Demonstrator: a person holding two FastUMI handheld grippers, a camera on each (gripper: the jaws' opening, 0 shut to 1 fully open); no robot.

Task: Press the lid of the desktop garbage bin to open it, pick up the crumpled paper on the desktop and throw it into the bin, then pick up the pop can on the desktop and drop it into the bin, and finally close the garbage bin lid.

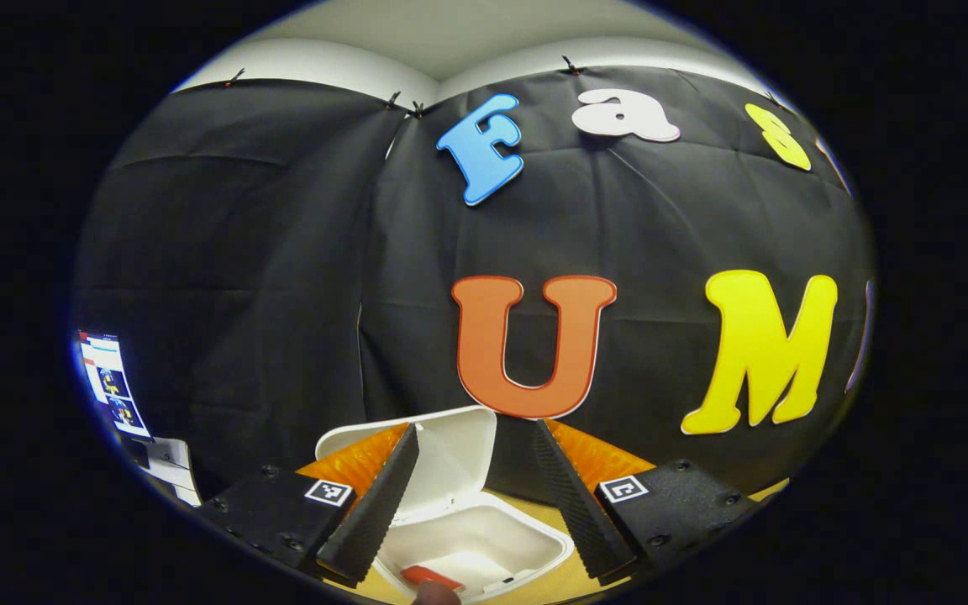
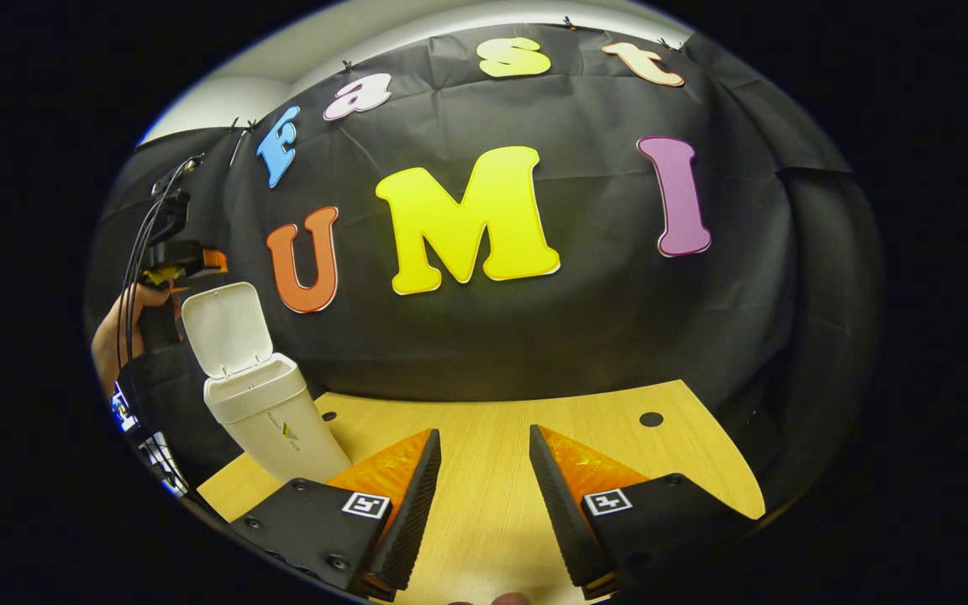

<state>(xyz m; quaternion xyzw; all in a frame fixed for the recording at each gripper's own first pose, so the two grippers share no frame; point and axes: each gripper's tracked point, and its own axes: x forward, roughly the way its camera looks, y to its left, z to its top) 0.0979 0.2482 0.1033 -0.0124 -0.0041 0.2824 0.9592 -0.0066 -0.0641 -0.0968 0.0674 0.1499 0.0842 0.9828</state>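
Observation:
The white desktop bin [image 1: 484, 538] stands open just below my left gripper [image 1: 476, 428], its lid [image 1: 450, 454] tipped up behind the opening. Something red [image 1: 429, 576] lies inside at the near edge; I cannot tell what it is. The left gripper is open, nothing between its fingers. In the right gripper view the bin [image 2: 270, 412] stands at the table's left end with its lid [image 2: 223, 328] upright, and a hand [image 2: 118, 336] holds the left gripper [image 2: 177, 256] above and behind it. My right gripper [image 2: 484, 433] hovers open over bare wood, well right of the bin.
The wooden table [image 2: 492, 504] has two small dark holes [image 2: 650, 418] near its far edge. Black cloth walls close off the back and sides. A lit screen [image 1: 110, 382] sits low at the left, beyond the table.

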